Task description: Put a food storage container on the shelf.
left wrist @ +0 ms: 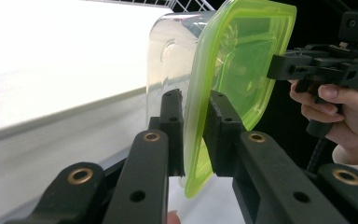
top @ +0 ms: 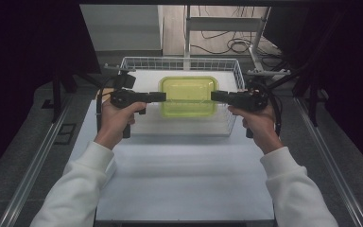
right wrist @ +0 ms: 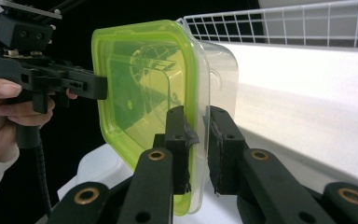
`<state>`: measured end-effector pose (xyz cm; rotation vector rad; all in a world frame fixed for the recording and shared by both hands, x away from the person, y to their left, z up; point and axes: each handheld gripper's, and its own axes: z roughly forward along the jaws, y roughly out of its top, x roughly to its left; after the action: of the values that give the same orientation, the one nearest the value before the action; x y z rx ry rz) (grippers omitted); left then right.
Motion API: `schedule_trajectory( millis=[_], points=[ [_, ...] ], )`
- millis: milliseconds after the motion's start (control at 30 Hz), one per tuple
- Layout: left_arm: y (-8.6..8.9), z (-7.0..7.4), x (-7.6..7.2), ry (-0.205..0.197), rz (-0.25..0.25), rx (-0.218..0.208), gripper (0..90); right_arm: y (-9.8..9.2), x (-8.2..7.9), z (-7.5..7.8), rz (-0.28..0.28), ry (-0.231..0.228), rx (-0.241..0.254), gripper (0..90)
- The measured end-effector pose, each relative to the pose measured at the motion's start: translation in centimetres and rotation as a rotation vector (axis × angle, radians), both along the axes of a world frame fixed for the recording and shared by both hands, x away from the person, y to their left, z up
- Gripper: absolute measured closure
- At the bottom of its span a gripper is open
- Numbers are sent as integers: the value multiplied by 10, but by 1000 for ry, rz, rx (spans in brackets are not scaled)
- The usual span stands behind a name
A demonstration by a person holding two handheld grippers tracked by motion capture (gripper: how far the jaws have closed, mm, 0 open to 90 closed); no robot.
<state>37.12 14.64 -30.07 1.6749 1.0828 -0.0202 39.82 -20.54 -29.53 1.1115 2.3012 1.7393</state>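
My left claw (top: 162, 97) is clamped on the left short edge of the clear container (top: 189, 97), its pads pinching the green lid (left wrist: 235, 65) rim; my right claw (top: 215, 96) is clamped the same way on the right short edge. The container hangs level between them, lid up, long axis running from one claw to the other, above the white wire basket (top: 234, 71) on the bench (top: 184, 179). Through the lid I see nothing inside it
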Motion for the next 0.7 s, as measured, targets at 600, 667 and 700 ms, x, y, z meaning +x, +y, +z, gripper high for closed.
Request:
schedule_trajectory(
  millis=[600, 667, 700],
  points=[
    [8, 4, 55, 43, -24, -11, 790, 6, 44, 6, -27, 51, 22, 782],
    [9, 3, 60, 54, -18, -19, 790, 7, 47, 5, -29, 59, 23, 782],
    [9, 2, 64, 64, -17, -17, 791, 7, 50, 4, -34, 63, 23, 783]
  ],
)
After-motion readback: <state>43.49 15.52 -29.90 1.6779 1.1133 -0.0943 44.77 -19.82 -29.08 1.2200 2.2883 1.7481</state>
